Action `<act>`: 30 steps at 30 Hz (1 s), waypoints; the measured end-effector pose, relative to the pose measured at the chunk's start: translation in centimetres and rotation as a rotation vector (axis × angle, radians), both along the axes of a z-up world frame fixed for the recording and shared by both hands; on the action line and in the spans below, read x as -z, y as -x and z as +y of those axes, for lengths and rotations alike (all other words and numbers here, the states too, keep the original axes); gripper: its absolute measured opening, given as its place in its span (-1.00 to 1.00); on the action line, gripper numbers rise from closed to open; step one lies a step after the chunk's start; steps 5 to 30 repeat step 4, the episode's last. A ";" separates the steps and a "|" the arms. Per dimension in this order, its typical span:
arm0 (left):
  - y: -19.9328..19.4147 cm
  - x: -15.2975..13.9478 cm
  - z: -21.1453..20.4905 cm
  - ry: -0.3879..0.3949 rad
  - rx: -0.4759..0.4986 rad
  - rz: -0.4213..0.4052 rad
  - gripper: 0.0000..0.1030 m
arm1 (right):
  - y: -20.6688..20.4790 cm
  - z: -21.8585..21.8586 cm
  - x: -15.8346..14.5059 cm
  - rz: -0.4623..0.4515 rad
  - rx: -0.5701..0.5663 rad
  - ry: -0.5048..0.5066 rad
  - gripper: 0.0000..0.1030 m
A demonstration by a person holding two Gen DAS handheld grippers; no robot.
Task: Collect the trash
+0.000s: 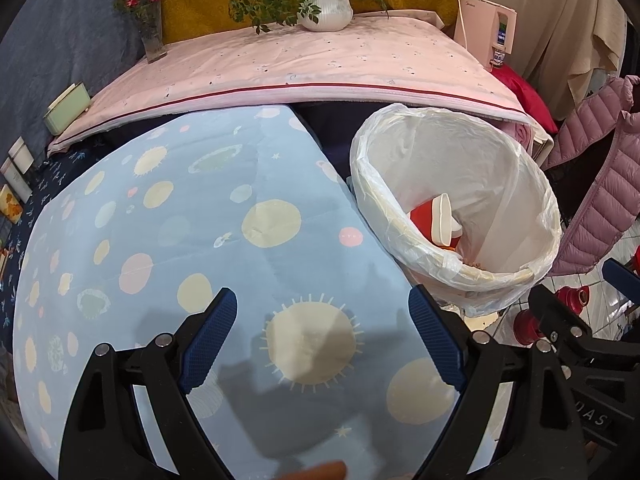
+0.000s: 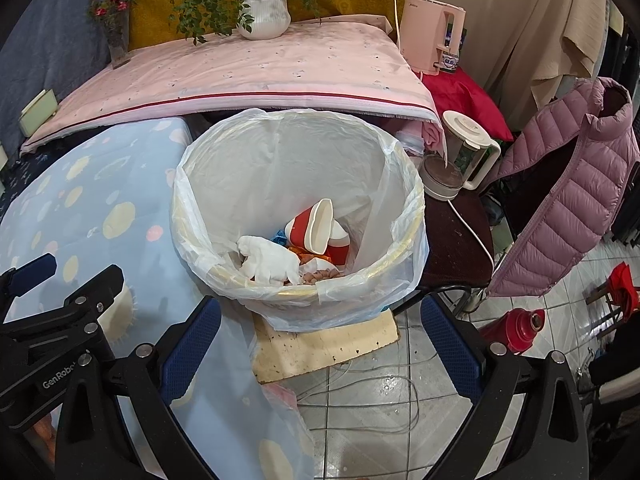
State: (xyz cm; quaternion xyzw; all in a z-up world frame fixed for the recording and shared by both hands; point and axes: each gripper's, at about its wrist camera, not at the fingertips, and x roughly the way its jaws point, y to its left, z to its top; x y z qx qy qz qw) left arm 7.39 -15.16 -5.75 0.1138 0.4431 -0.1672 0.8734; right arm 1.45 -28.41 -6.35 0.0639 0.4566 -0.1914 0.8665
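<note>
Holding both tongs, left (image 1: 322, 338) and right (image 2: 320, 344), apart and empty, we judge the binned paper cups (image 2: 316, 228) at frame centre light, crushable; grip their rims.

Lined bin (image 2: 298, 216) stands on slab (image 2: 326, 346) on floor, just right of cloth-covered table (image 1: 200, 240). In bin: paper cups (image 2: 320, 228) toward far side, crumpled tissue (image 2: 270, 260) nearer, left of cups. Behind both, raised covered surface (image 2: 248, 72) carries potted plant (image 2: 264, 16) at far edge, flower vase (image 2: 116, 40) far left. Kettle (image 2: 460, 160) right of bin; jacket (image 2: 568, 184) further right.
</note>
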 end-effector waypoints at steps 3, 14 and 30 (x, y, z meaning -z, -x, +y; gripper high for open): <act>-0.1 0.2 0.0 0.004 0.007 0.009 0.62 | 0.2 -0.2 0.1 0.001 0.001 -0.002 0.87; -0.1 0.2 0.0 0.003 0.009 0.011 0.62 | 0.4 -0.2 0.2 0.002 0.001 -0.002 0.87; -0.1 0.2 0.0 0.003 0.009 0.011 0.62 | 0.4 -0.2 0.2 0.002 0.001 -0.002 0.87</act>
